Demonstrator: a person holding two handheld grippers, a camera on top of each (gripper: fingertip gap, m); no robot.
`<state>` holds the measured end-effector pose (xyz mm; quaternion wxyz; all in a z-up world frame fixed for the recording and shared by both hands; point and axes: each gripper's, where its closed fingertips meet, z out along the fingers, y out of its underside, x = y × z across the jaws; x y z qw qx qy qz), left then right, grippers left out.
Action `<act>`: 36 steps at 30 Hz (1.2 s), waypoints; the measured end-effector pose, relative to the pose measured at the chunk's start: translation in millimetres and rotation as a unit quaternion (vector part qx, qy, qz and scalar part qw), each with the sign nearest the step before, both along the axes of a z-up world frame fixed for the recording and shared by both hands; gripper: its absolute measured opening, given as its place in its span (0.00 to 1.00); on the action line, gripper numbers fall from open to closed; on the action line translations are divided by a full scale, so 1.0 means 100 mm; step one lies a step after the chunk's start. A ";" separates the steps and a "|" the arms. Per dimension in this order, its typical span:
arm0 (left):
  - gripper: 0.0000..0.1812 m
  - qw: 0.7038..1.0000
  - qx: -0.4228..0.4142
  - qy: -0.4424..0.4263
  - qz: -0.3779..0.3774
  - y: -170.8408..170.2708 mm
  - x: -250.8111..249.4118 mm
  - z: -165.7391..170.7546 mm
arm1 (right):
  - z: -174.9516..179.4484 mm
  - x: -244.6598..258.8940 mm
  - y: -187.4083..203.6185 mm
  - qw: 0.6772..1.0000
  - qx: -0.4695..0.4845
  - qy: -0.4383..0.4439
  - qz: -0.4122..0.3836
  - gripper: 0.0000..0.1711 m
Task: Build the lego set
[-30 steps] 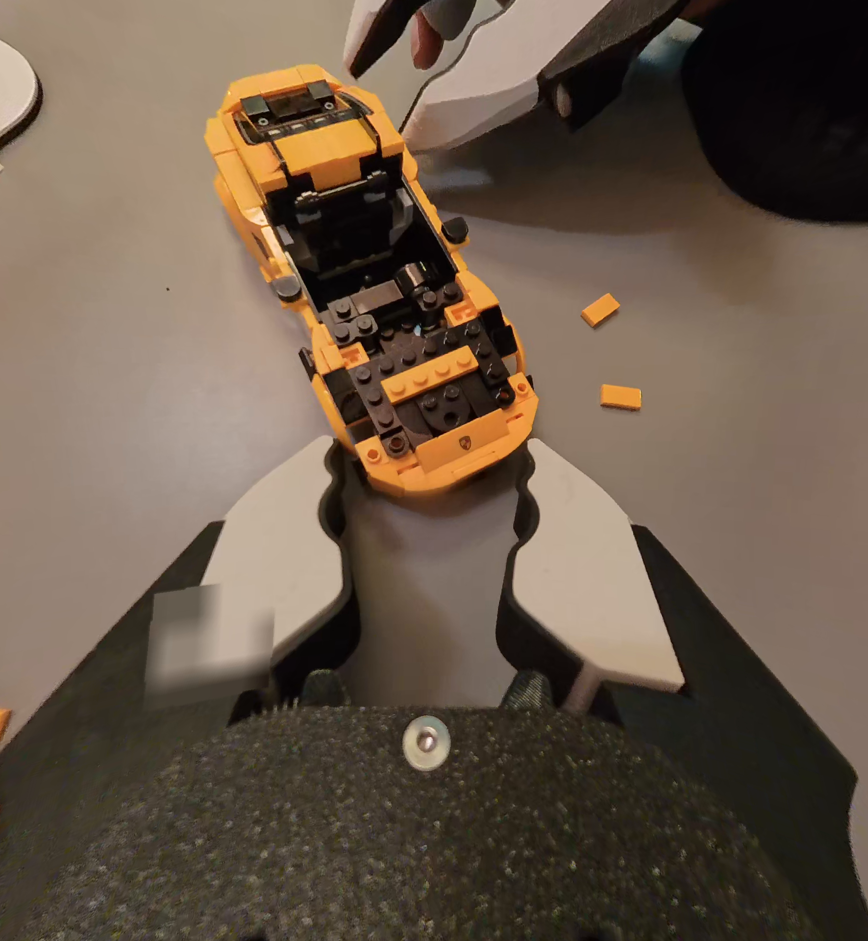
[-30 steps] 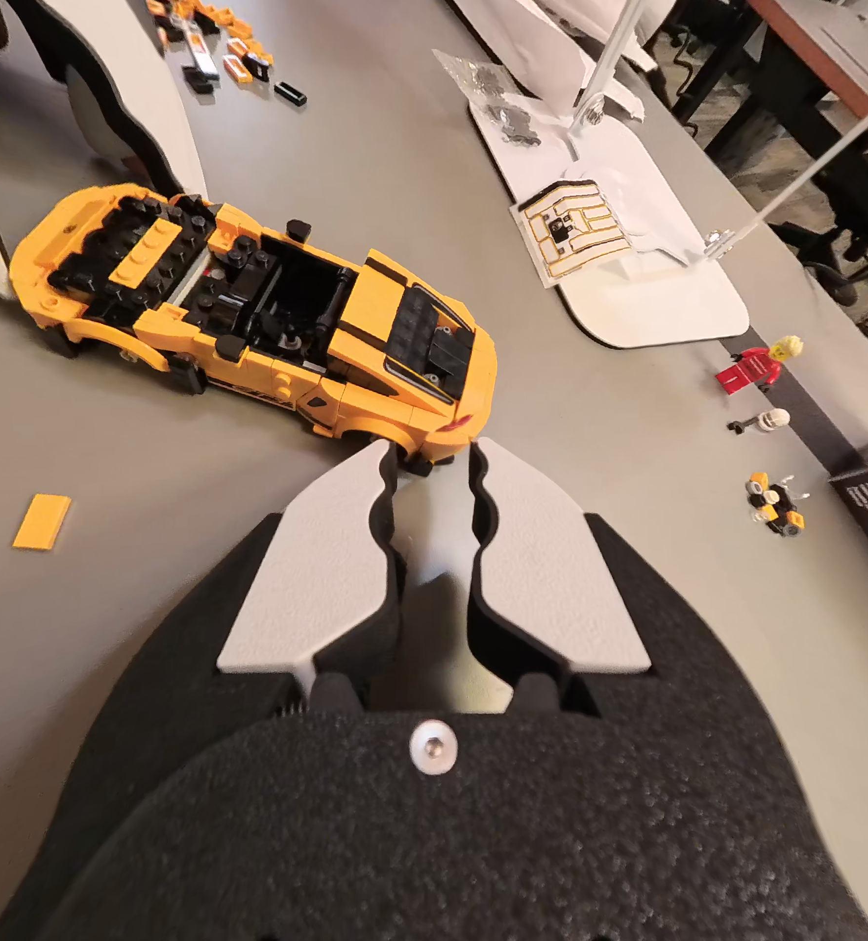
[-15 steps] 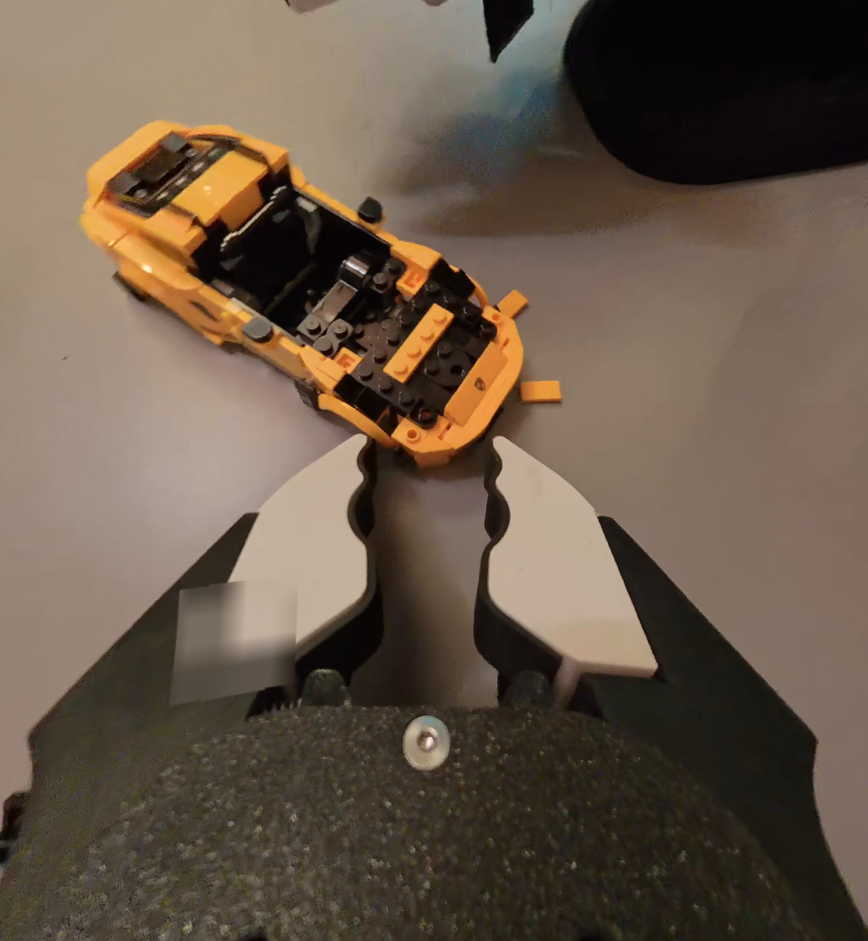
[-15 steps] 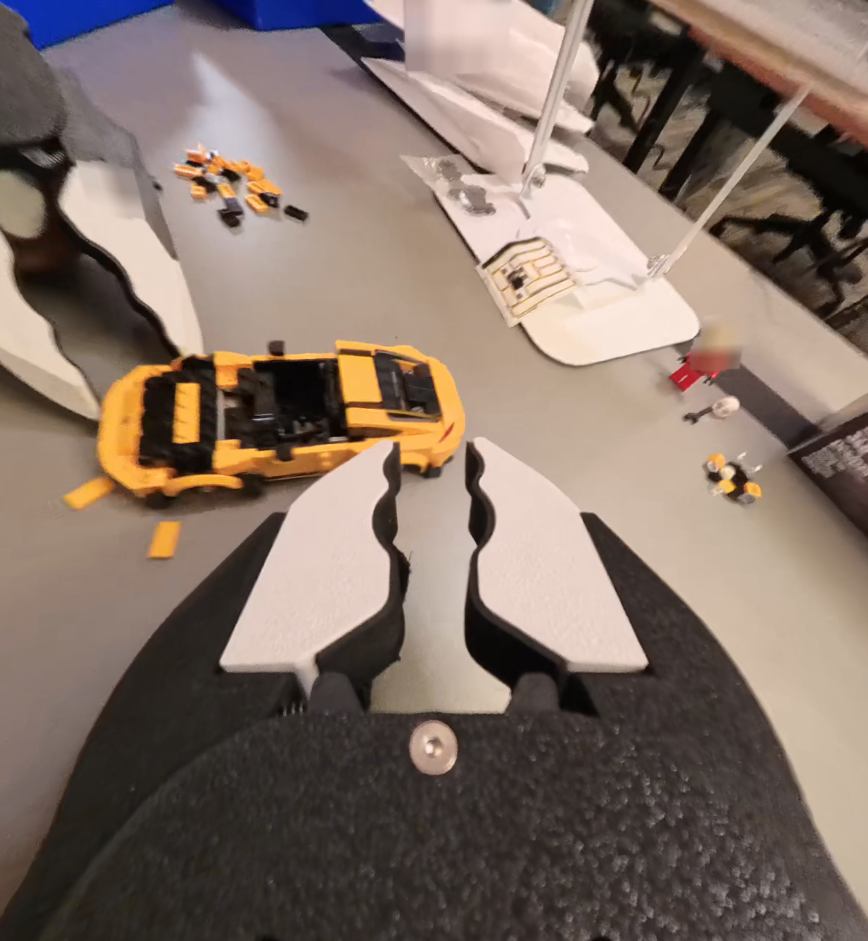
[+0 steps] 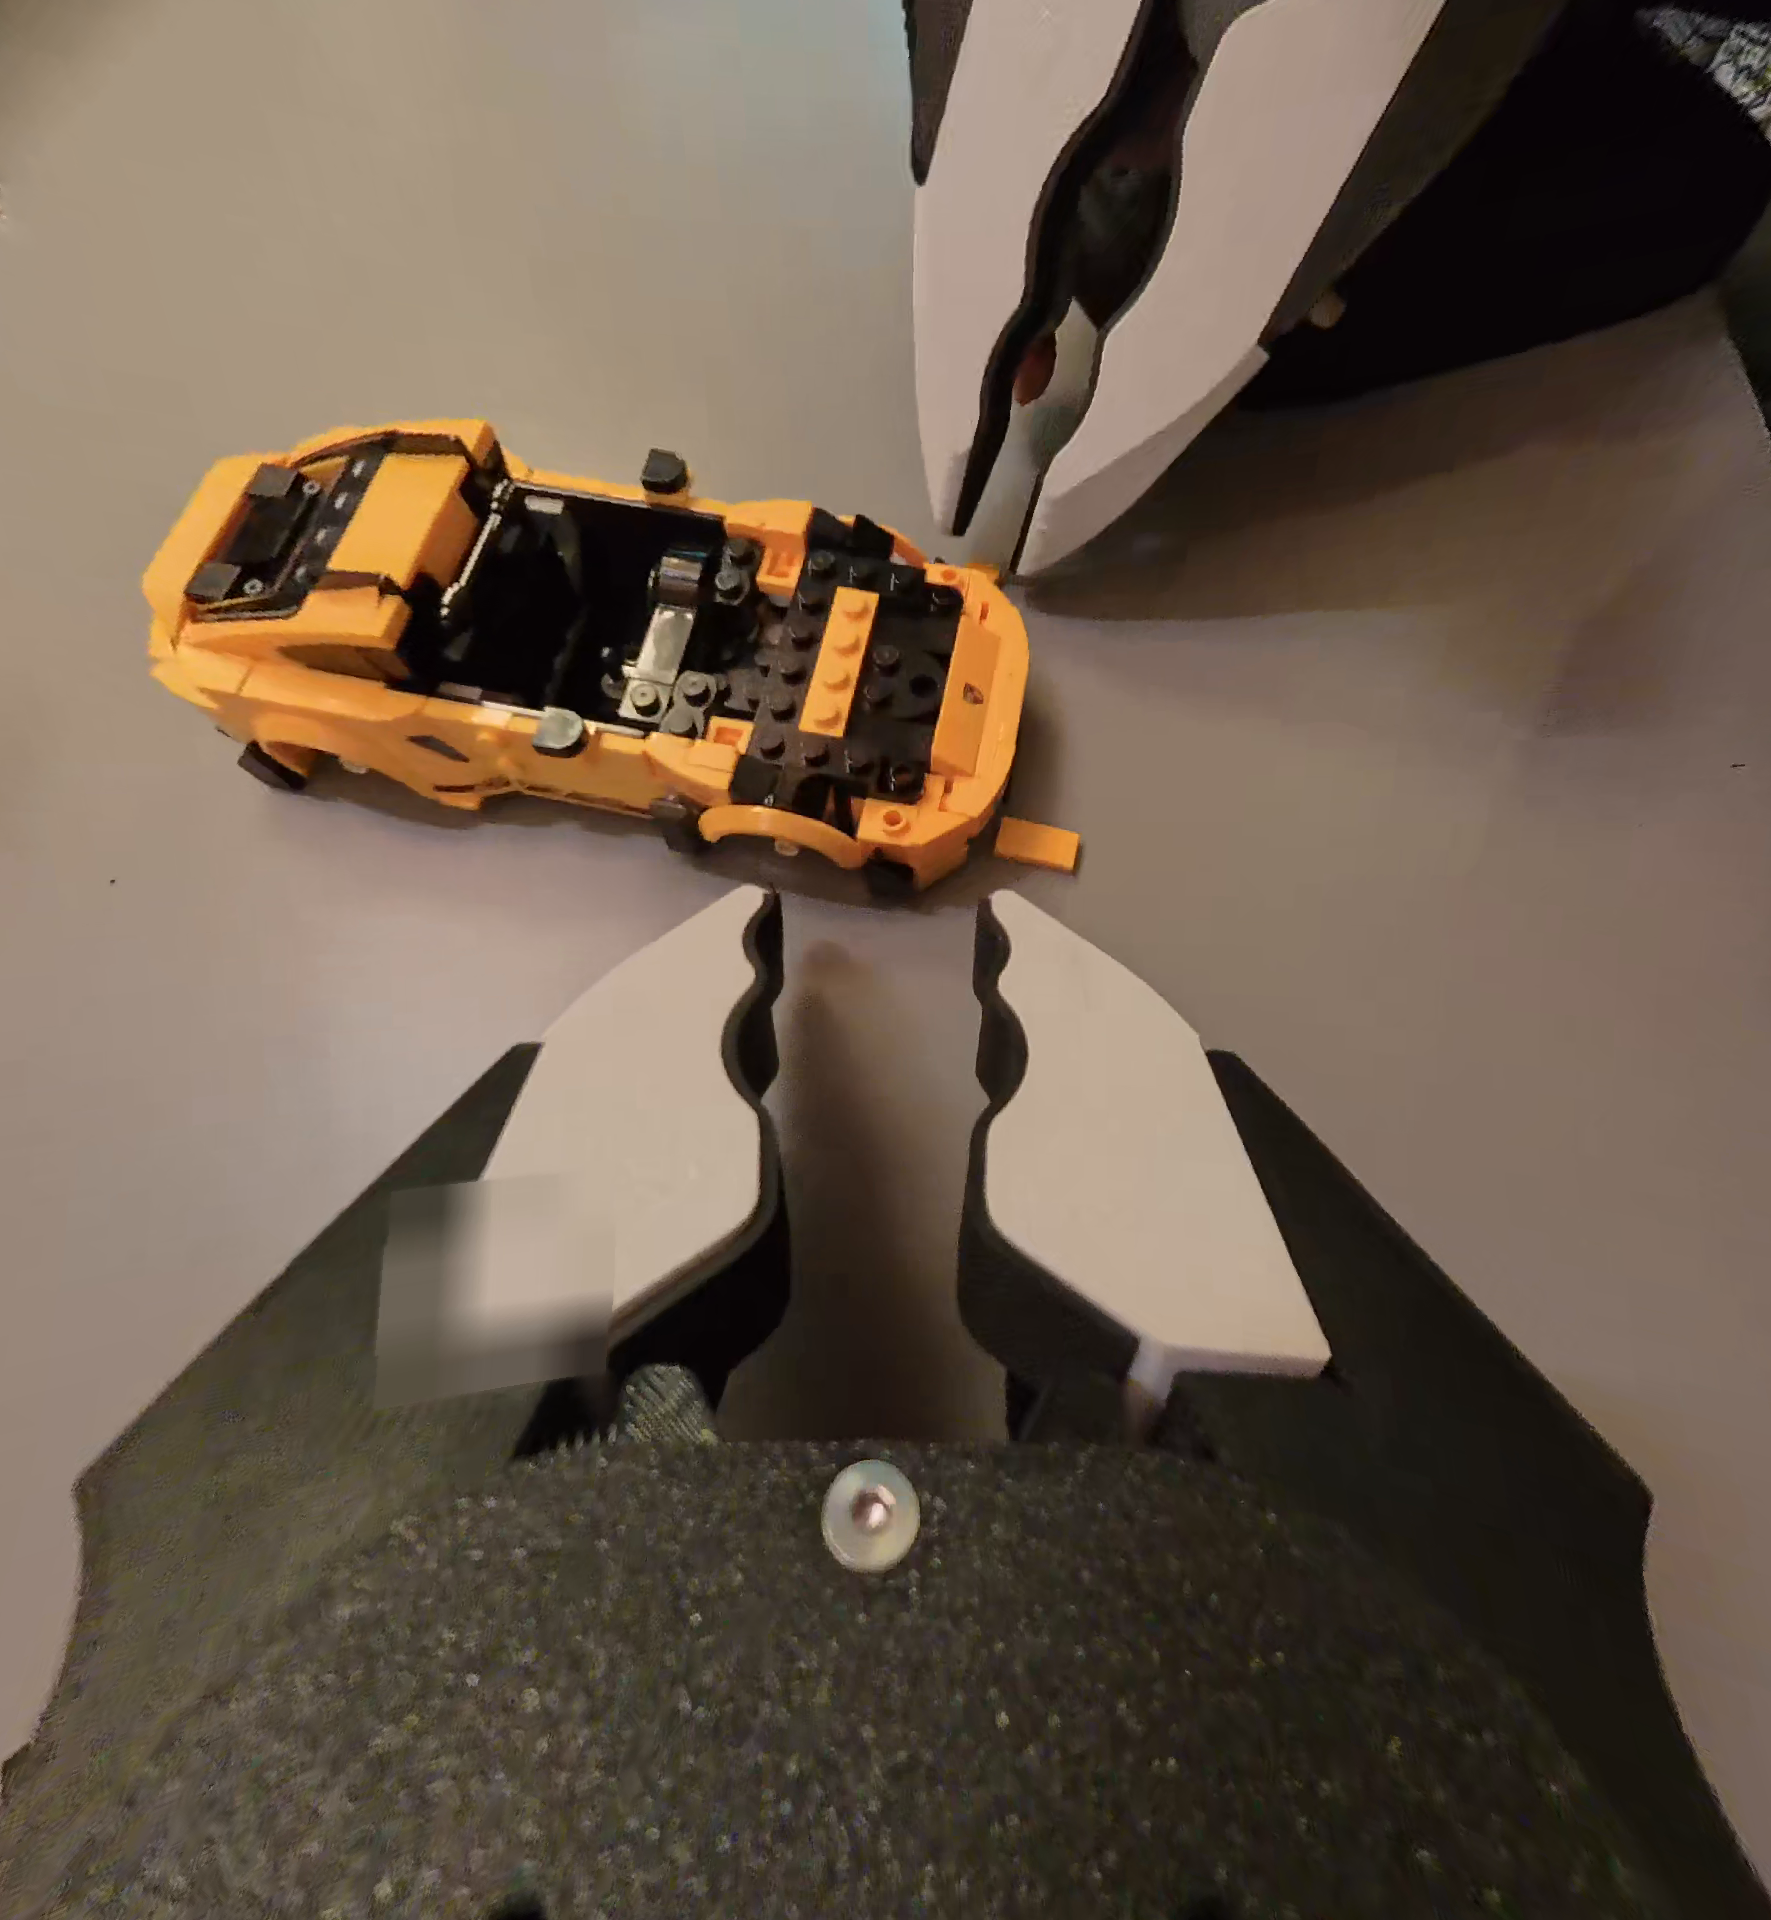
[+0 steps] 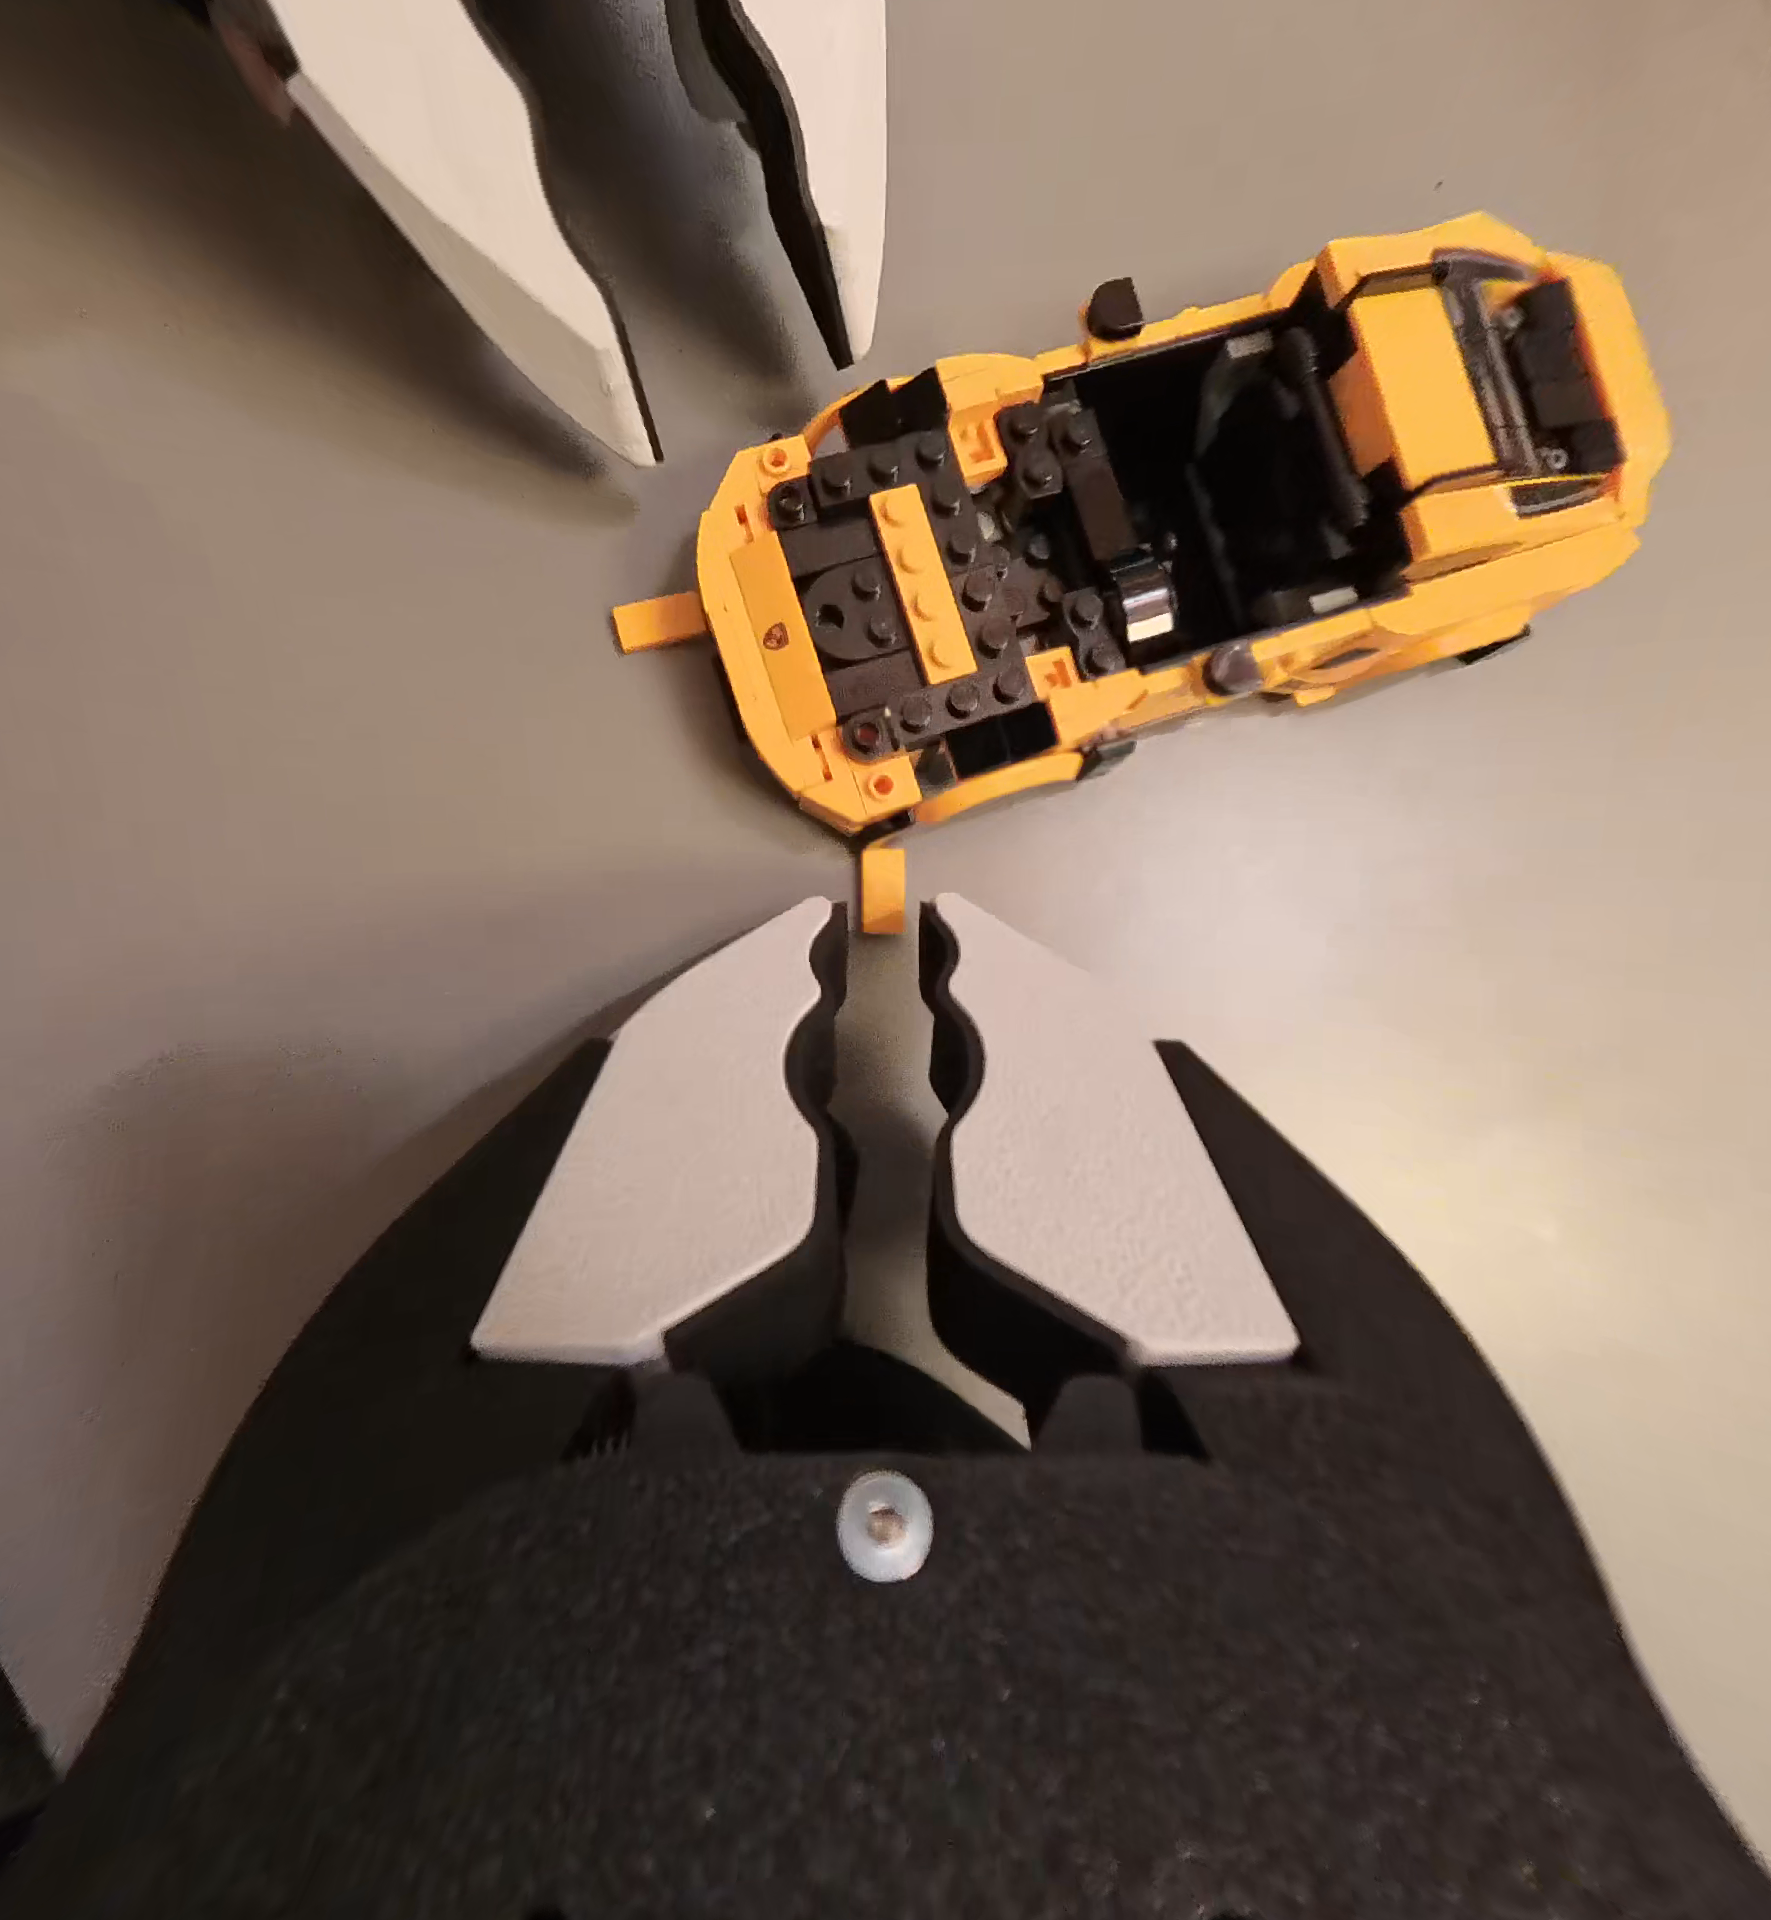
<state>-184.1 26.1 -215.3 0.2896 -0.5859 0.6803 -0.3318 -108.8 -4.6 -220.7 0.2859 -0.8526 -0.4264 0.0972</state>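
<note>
Two grippers flank the orange car (image 5: 590, 644) on the grey table (image 5: 1380, 831): left gripper (image 5: 876, 904) wide apart and empty, right gripper (image 6: 883, 912) parted narrowly just behind a loose orange tile (image 6: 882, 891).

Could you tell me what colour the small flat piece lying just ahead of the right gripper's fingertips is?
The flat piece is orange, matching the car's body; the right wrist view shows it best.

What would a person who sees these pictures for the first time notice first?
The orange and black lego car stands out at once: it sits on the grey table between both grippers, roofless, its black studs exposed. Next come two small orange tiles by its nose, one lying just ahead of the open right gripper, the other touching the front bumper. The left gripper is open and empty, near the car's side.
</note>
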 end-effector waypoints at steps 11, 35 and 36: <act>0.22 0.999 0.031 0.019 0.004 -0.03 0.06 -0.09 | 0.00 0.07 -0.06 0.998 -0.049 -0.008 -0.044 0.04; 0.23 0.997 0.004 -0.026 -0.070 -0.32 0.26 0.09 | 0.29 0.15 0.32 0.964 -0.023 0.070 -0.254 0.04; 0.23 0.998 0.001 -0.027 -0.065 -0.30 0.27 0.10 | 0.28 0.14 0.33 0.963 -0.023 0.068 -0.258 0.04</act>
